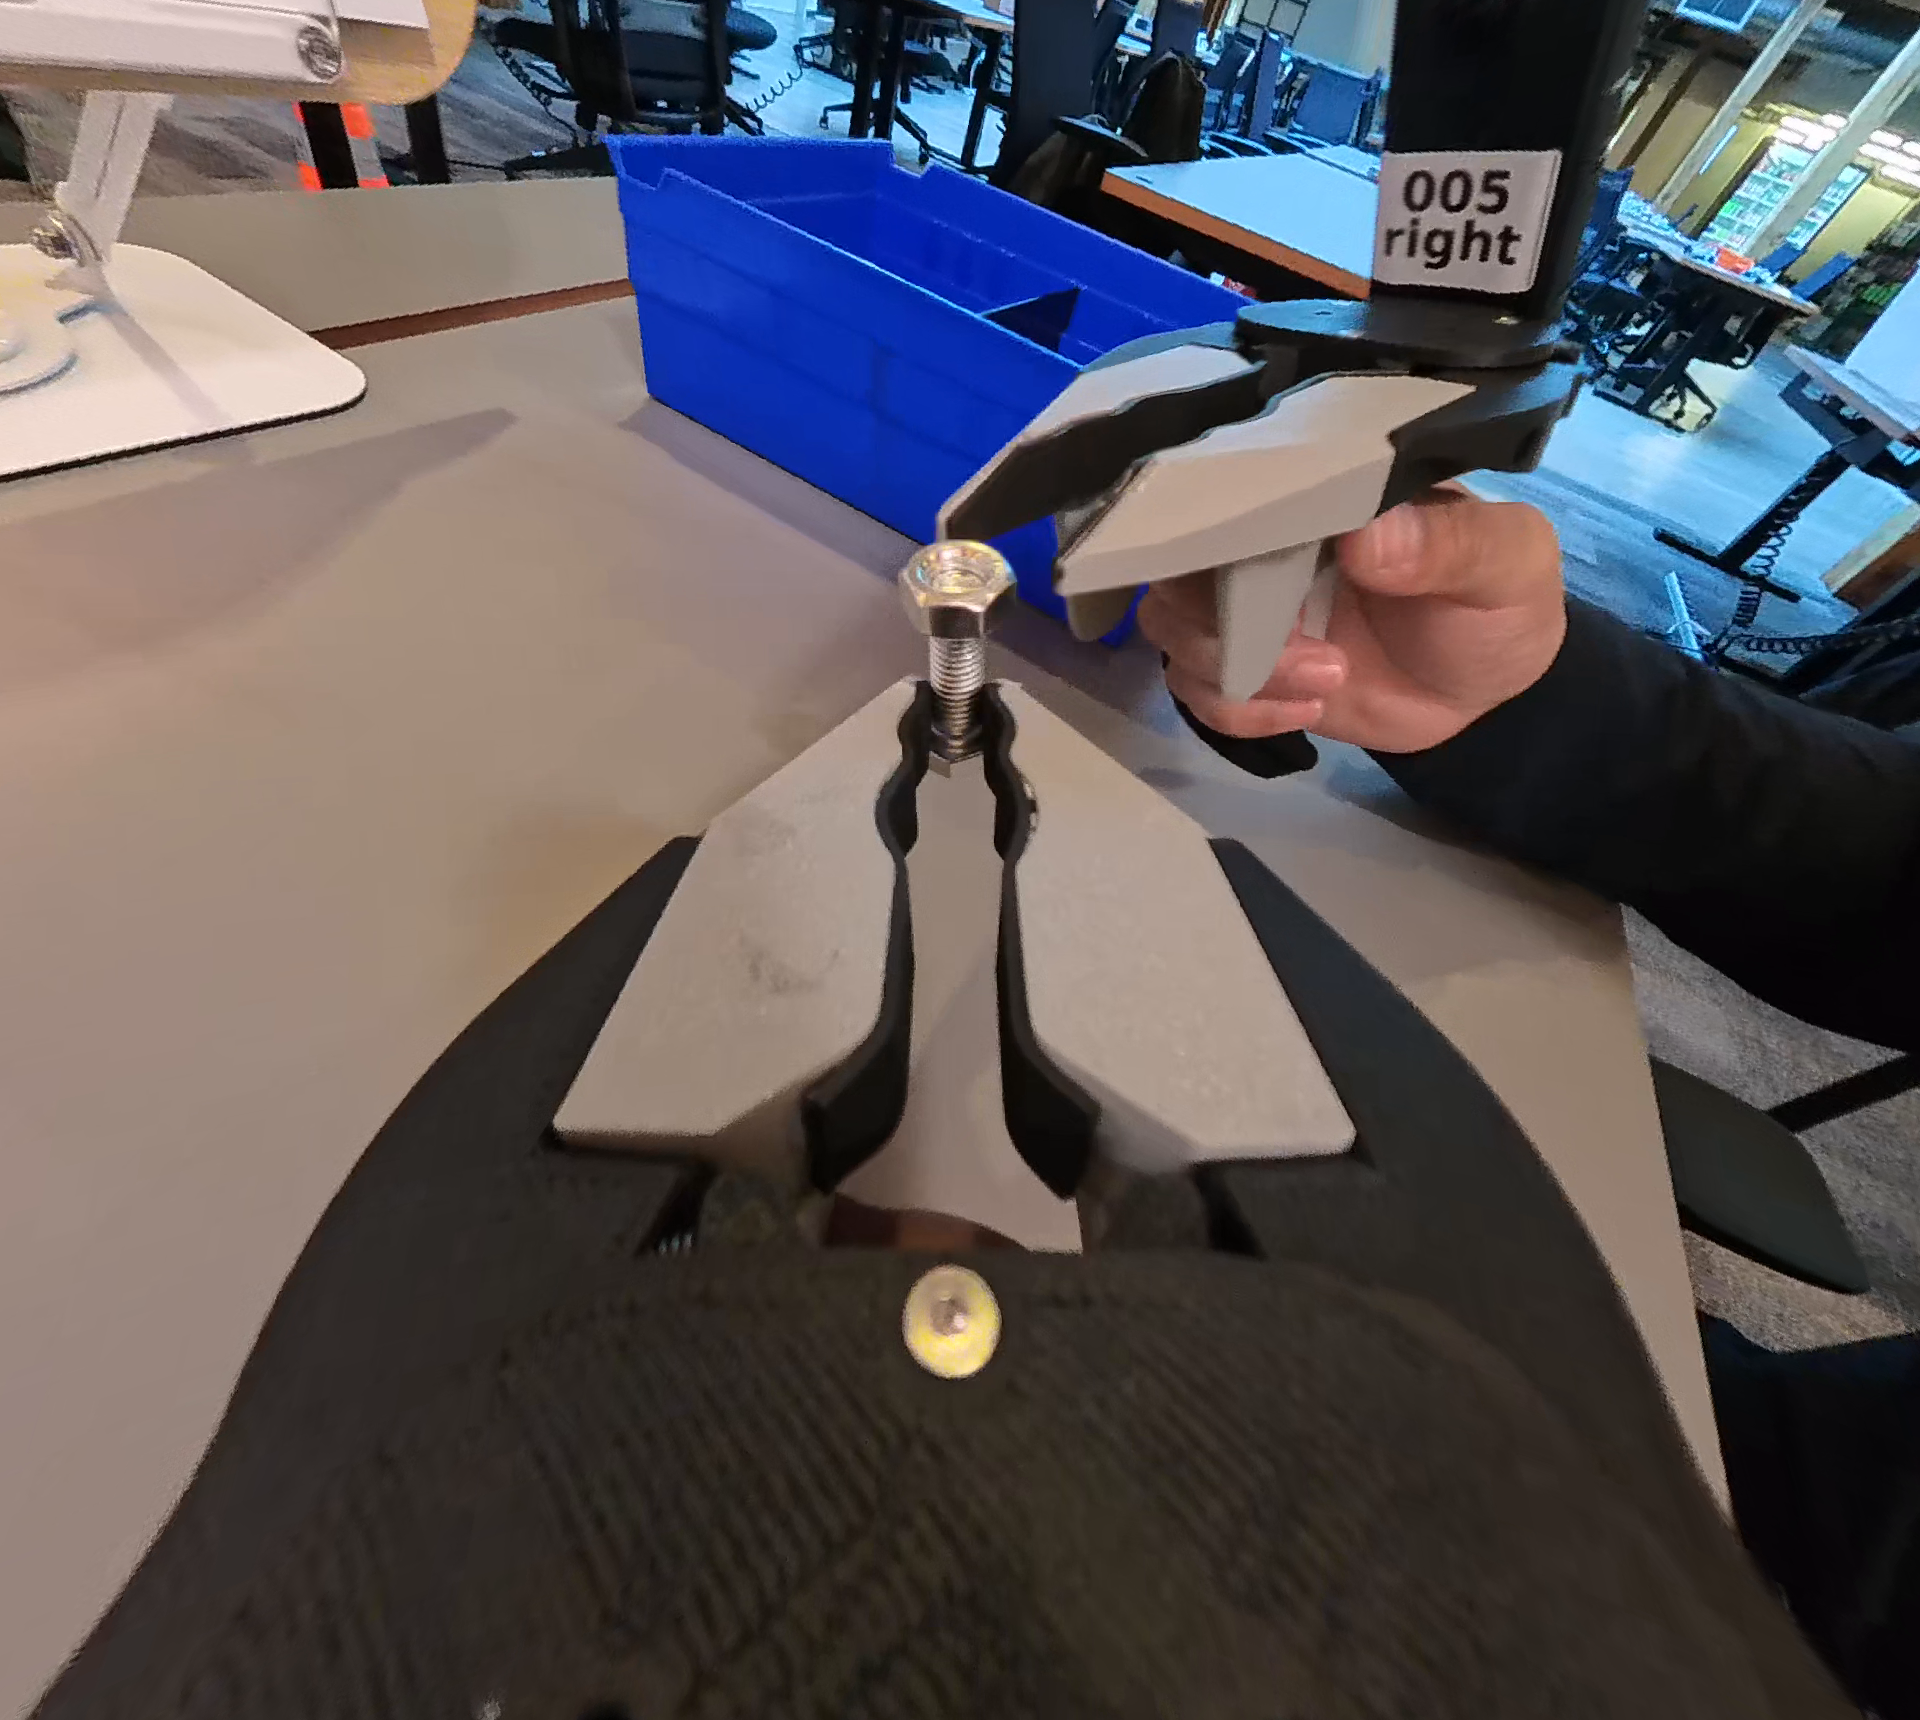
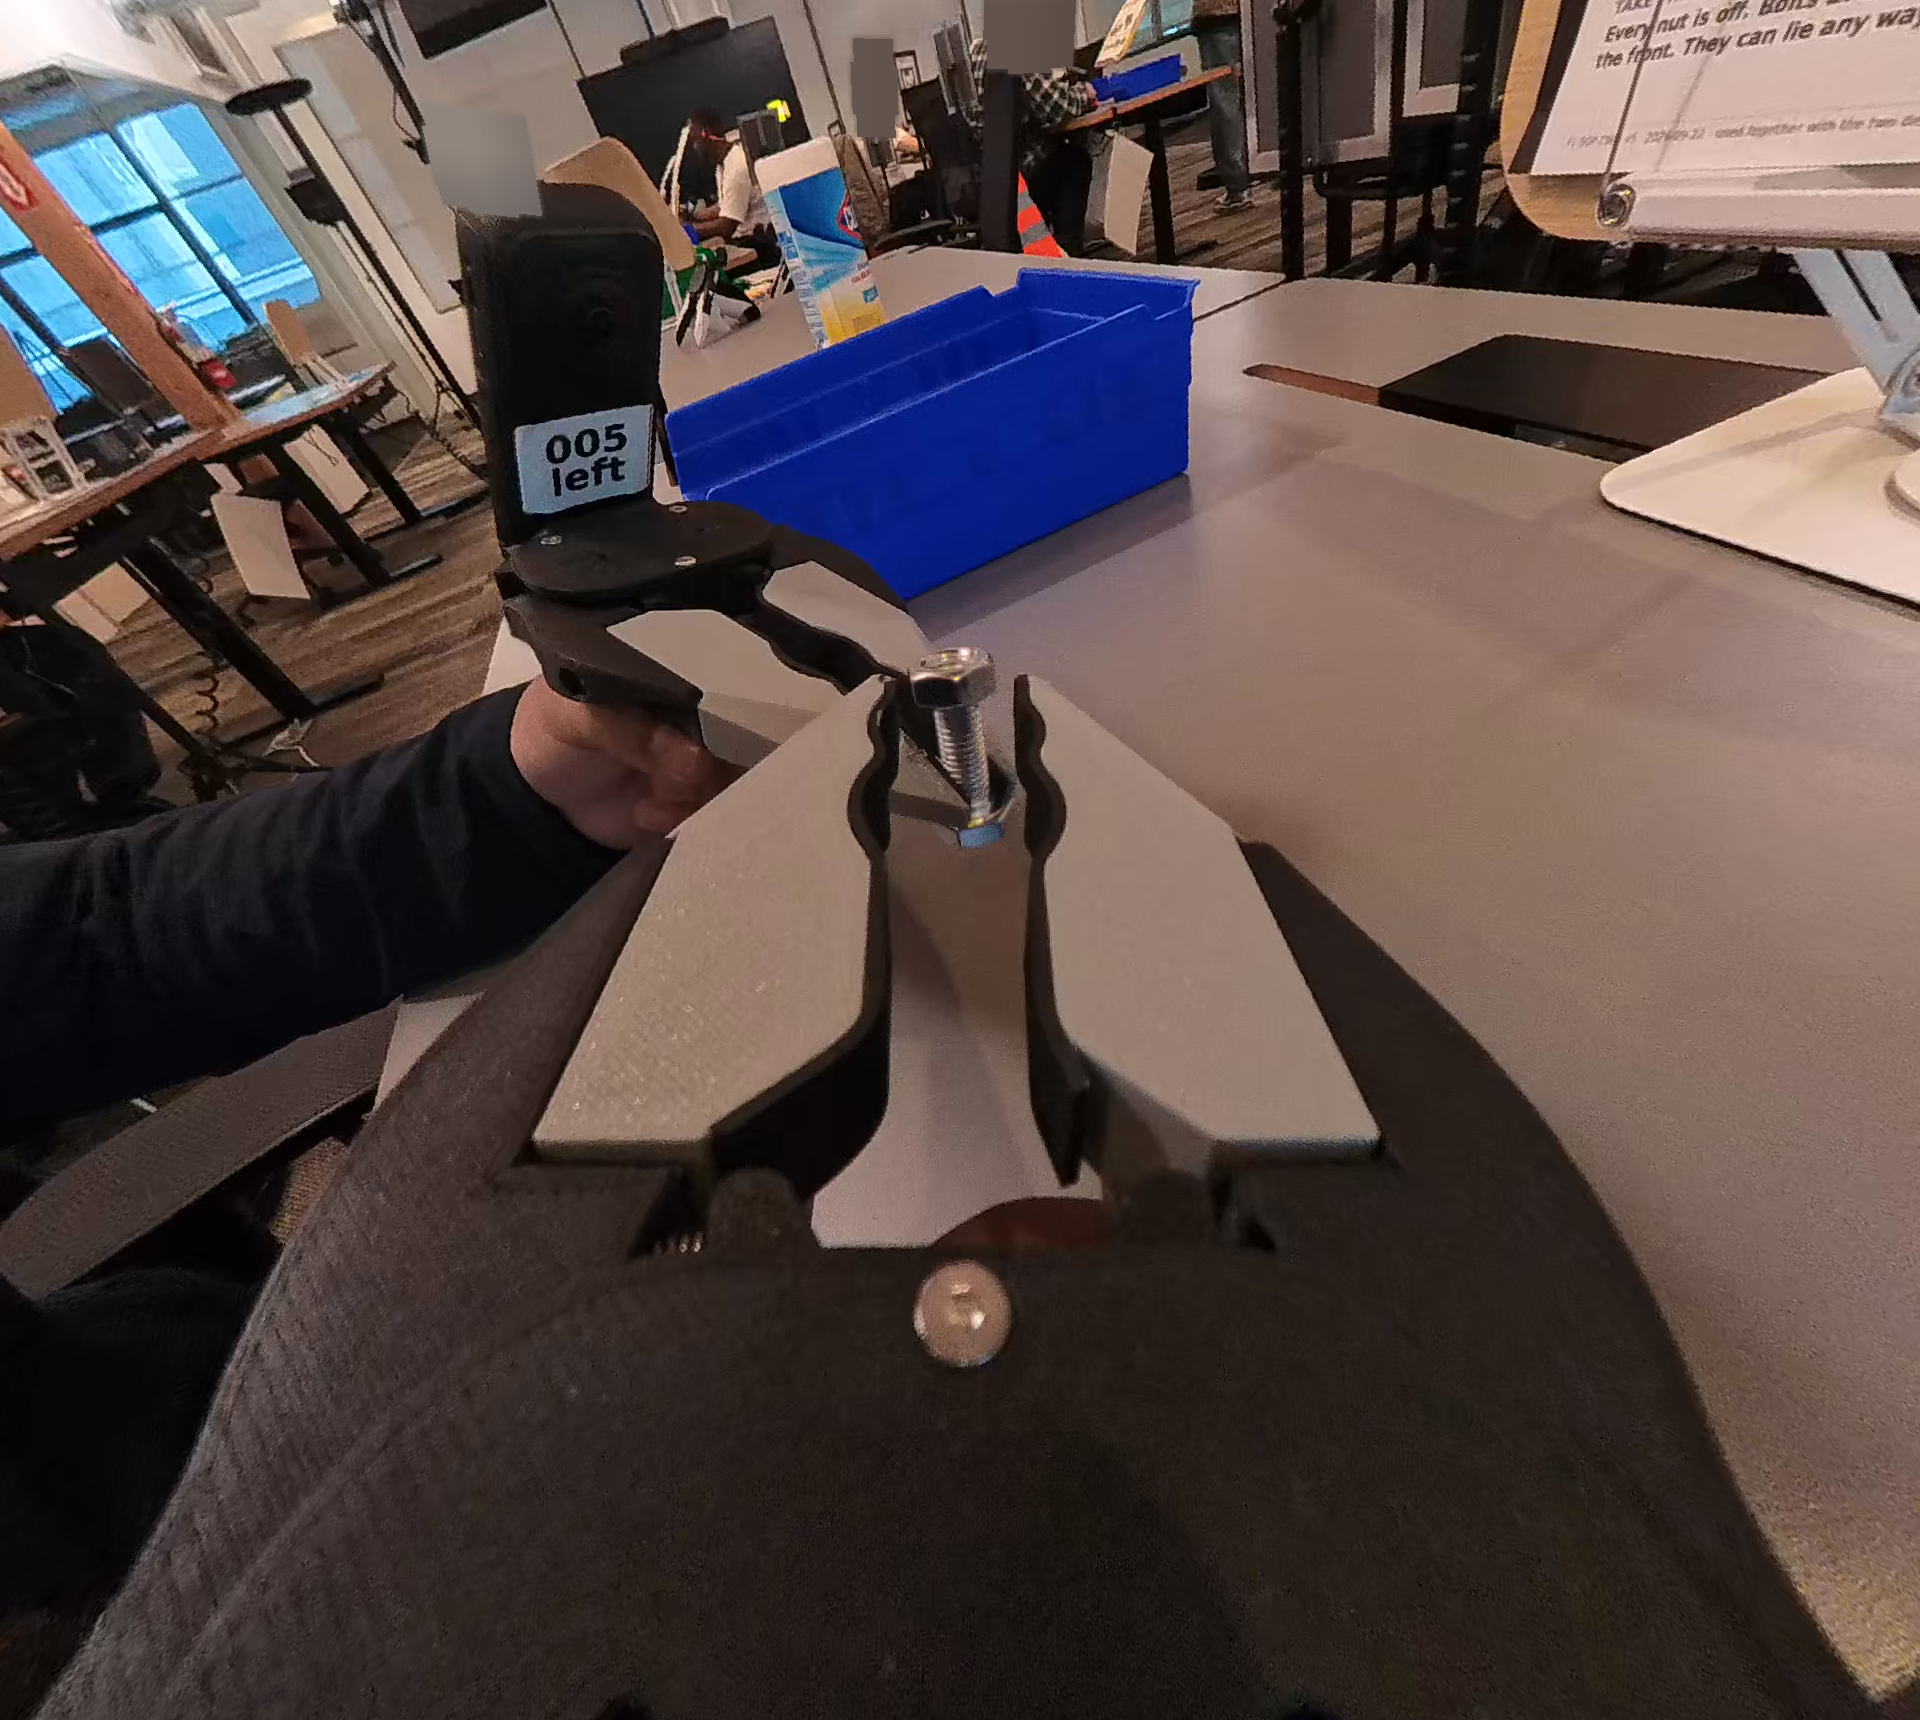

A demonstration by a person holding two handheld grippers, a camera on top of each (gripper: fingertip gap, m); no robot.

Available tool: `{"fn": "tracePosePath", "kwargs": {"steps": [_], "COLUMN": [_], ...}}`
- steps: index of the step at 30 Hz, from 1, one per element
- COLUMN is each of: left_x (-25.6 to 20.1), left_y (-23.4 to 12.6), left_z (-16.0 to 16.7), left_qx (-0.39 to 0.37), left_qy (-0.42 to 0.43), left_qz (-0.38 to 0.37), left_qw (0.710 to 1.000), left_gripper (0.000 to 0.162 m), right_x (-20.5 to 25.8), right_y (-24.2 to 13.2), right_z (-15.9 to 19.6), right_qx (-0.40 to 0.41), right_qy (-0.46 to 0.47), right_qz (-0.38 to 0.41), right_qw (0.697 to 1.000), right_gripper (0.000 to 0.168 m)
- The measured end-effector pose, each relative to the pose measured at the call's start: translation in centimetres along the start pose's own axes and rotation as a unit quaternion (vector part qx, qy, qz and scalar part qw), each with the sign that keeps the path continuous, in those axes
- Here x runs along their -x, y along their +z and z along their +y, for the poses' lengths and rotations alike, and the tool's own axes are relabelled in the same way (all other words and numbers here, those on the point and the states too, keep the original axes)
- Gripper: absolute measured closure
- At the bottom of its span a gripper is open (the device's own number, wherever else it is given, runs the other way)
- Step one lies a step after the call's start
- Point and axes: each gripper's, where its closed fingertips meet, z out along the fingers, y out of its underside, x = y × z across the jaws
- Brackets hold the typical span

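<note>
I see one grey counter (image 1: 312, 631) under both views, and on it one blue bin (image 1: 831, 351) standing well behind my tongs, with a white stand base (image 1: 156, 340) off to the left. My left tongs (image 1: 953, 720) are pinched narrow on the single bolt (image 1: 954, 631) — gripping its lower threaded end at the nut (image 2: 982, 823), shank upright, hex head on top, lifted above the counter. My right tongs (image 2: 954, 735) are parted a little, one finger on each side of that same bolt but not yet pressing it, as far as I can tell. One bolt, one nut, one bin — two tongs.
</note>
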Motion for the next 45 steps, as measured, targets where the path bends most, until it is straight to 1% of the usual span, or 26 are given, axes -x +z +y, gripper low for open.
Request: {"fn": "tracePosePath", "kwargs": {"steps": [6,11,14,24,32,45], "left_x": [-0.2,-1.2,-1.5,0.0,-0.3,0.6], "left_y": [0.1,0.8,1.1,0.2,0.4,0.4], "left_z": [0.1,0.8,1.2,0.2,0.4,0.5], "left_qx": [0.003,0.018,0.027,0.001,0.005,0.000], "left_qy": [0.004,0.013,0.023,-0.005,-0.004,-0.021], "left_qz": [0.002,0.017,0.019,0.002,0.005,-0.006], "left_qw": [1.000,1.000,0.999,1.000,1.000,1.000], "left_gripper": [0.155,0.155,0.155,0.155,0.155,0.155], "right_x": [0.4,0.8,0.8,-0.3,-0.1,-0.6], "right_y": [0.4,1.3,1.5,-0.2,0.4,0.1], "right_z": [0.4,1.4,2.0,-0.2,0.6,0.2], "right_qx": [0.009,0.023,0.037,-0.007,0.008,-0.007], "right_qy": [-0.005,-0.002,-0.009,0.009,-0.004,0.011], "right_qz": [-0.004,-0.008,-0.008,0.003,0.004,0.010], "right_qw": [1.000,1.000,0.999,1.000,1.000,1.000], "right_gripper": [0.150,0.144,0.144,0.147,0.147,0.146]}}
